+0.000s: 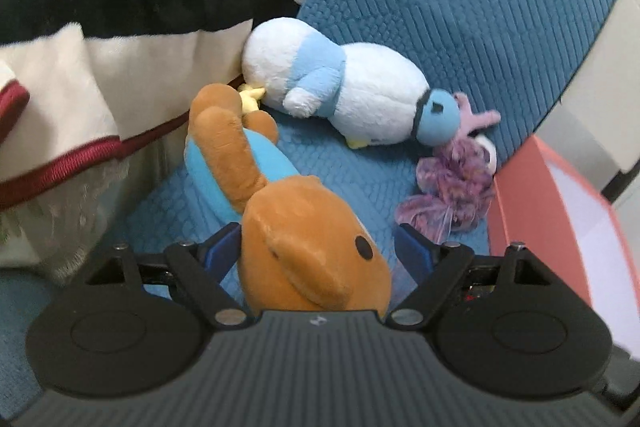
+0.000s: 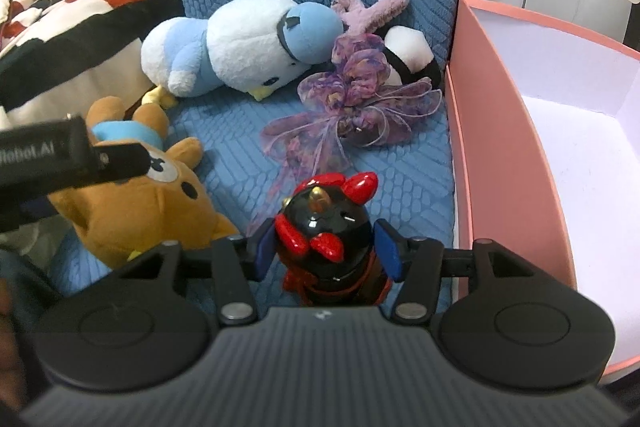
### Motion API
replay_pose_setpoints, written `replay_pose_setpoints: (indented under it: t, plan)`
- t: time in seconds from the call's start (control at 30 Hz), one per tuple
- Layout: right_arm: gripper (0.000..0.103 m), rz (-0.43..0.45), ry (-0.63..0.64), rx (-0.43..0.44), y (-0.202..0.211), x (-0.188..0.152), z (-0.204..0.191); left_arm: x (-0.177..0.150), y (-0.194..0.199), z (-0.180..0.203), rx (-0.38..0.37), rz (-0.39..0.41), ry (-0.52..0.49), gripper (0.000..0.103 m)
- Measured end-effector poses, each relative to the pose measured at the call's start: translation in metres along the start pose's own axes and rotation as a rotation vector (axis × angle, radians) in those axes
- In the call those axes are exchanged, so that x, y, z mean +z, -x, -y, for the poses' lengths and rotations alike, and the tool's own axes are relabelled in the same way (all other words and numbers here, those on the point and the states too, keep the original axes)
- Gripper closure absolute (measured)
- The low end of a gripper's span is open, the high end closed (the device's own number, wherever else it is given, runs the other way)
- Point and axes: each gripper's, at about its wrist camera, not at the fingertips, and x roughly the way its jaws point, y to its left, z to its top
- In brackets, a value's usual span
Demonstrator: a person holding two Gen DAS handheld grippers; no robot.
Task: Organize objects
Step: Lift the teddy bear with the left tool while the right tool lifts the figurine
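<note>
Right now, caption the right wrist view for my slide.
Right tool straddles black-and-red figurine, open pink box alongside.

Brown plush bear (image 1: 304,243) in blue shirt lies flat on the blue cushion. White-and-blue bird plush (image 2: 240,47) sprawls behind. Glossy black-and-red rooster figurine (image 2: 328,239) stands upright beside the pink box (image 2: 508,147).

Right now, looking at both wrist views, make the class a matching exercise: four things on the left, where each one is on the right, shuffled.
Things
1. brown bear
2. black and red figurine
3. white and blue bird
4. pink box

Places
A. against the blue backrest
B. between the right jaws
C. beside the cushion, open
D. between the left jaws

Pairs: 1-D, 2-B, 3-A, 4-C
</note>
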Motion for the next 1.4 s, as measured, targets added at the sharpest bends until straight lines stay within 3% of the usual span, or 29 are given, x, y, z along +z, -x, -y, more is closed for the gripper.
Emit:
replay_pose_setpoints:
  t: [0.3, 0.57, 0.73, 0.93, 1.17, 1.4]
  plan:
    - [0.047, 0.030, 0.011, -0.013, -0.001, -0.002, -0.004, -0.003, -0.016, -0.020, 0.036, -0.044, 0.147, 0.017]
    - [0.048, 0.043, 0.010, -0.024, -0.002, -0.001, -0.006, -0.008, -0.030, -0.040, -0.017, -0.114, 0.295, 0.018]
    - [0.049, 0.031, -0.008, -0.021, 0.000, -0.001, -0.003, -0.007, -0.024, -0.036, -0.015, -0.113, 0.271, 0.026]
    - [0.049, 0.009, -0.015, -0.010, 0.008, 0.001, -0.002, -0.007, -0.010, -0.027, -0.018, -0.101, 0.235, 0.028]
    - [0.049, -0.002, -0.025, 0.011, 0.024, -0.002, 0.002, -0.017, 0.006, -0.011, -0.021, -0.083, 0.115, 0.030]
    - [0.049, -0.010, -0.041, 0.040, 0.046, 0.000, 0.006, -0.016, 0.021, -0.006, -0.039, -0.072, 0.103, 0.031]
